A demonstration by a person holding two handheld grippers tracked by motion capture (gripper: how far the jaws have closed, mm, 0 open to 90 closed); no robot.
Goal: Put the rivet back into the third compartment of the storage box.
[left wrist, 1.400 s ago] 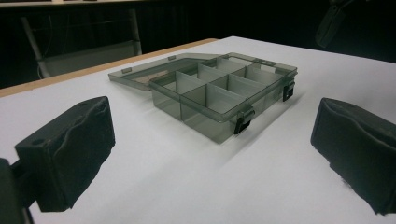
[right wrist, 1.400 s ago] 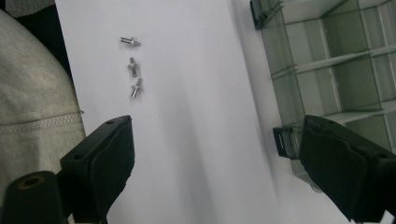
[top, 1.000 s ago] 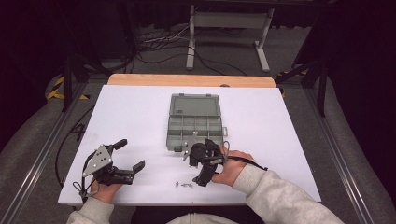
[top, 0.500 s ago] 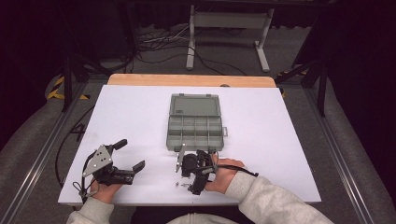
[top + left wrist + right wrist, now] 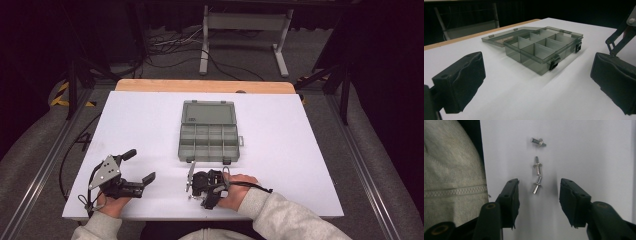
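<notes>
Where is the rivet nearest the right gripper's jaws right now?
In the right gripper view, the nearest rivet lies on the white table between the open jaws of the right gripper, touching neither pad, with two more rivets lined up beyond it.

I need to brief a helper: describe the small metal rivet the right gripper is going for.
On the white table, three small silver rivets lie in a row. The target rivet lies between the right gripper's open black jaws, untouched; the other two lie beyond them.

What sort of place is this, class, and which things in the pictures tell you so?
Probably a lab or recording bench: a white-topped table against dark surroundings, loose black cables on the floor, a grey metal stand behind, and a grey translucent plastic compartment box set out for handling.
</notes>
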